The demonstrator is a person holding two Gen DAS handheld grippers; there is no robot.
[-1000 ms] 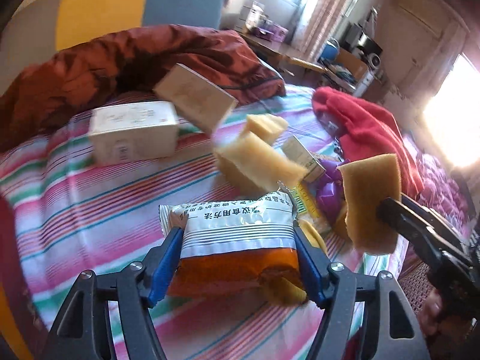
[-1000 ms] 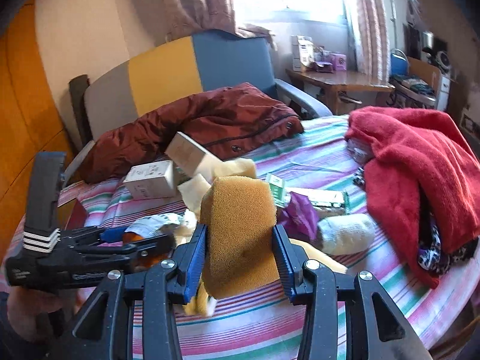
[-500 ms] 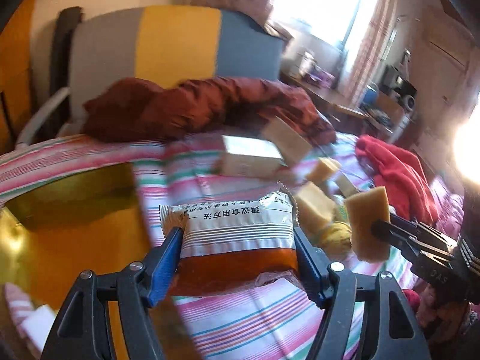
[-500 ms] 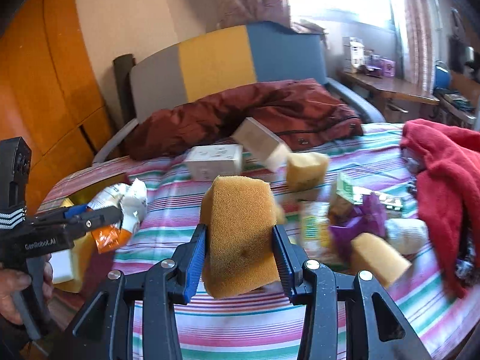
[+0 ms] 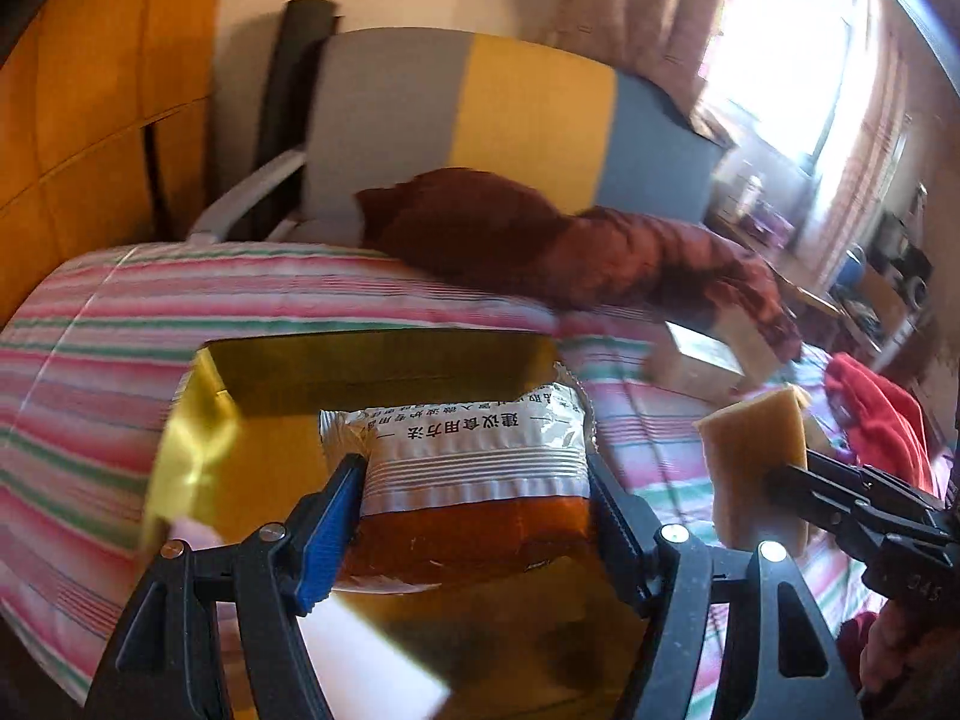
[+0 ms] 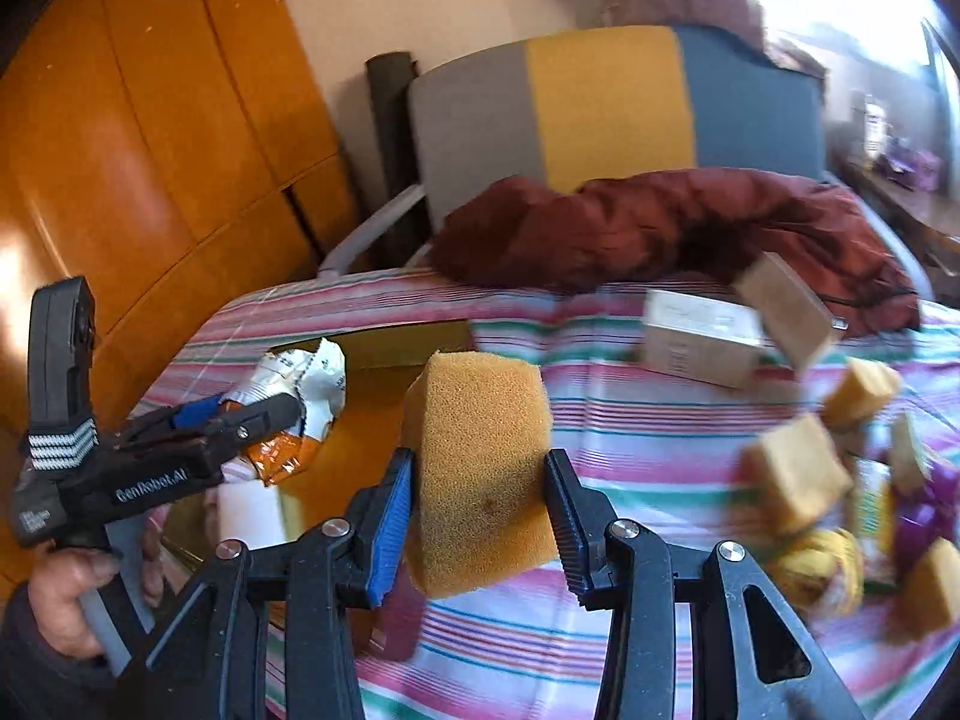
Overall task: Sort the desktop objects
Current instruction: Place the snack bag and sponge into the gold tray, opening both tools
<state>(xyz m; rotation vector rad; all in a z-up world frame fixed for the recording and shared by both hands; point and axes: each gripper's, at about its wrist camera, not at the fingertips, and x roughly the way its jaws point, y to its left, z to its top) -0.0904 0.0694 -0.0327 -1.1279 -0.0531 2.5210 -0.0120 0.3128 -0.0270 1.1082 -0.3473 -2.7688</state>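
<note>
My left gripper (image 5: 474,516) is shut on a white and orange snack packet (image 5: 474,480) and holds it over an open golden box (image 5: 198,438) at the table's left end. The packet also shows in the right wrist view (image 6: 300,402), held by the left gripper (image 6: 264,414) above the golden box (image 6: 414,342). My right gripper (image 6: 480,498) is shut on a yellow sponge (image 6: 480,468), just right of the box. The sponge (image 5: 756,468) shows right of the packet in the left wrist view.
A striped cloth (image 6: 630,432) covers the table. Two pale cartons (image 6: 696,342) lie by a dark red jacket (image 6: 660,228). Several sponge pieces (image 6: 792,474) and purple wrappers (image 6: 924,516) lie at the right. A chair (image 6: 606,102) stands behind. A white block (image 6: 249,507) lies in the box.
Both grippers have swung left, away from the pile of objects. The packet has moved from above the cloth to above the golden box, and the sponge has followed beside it.
</note>
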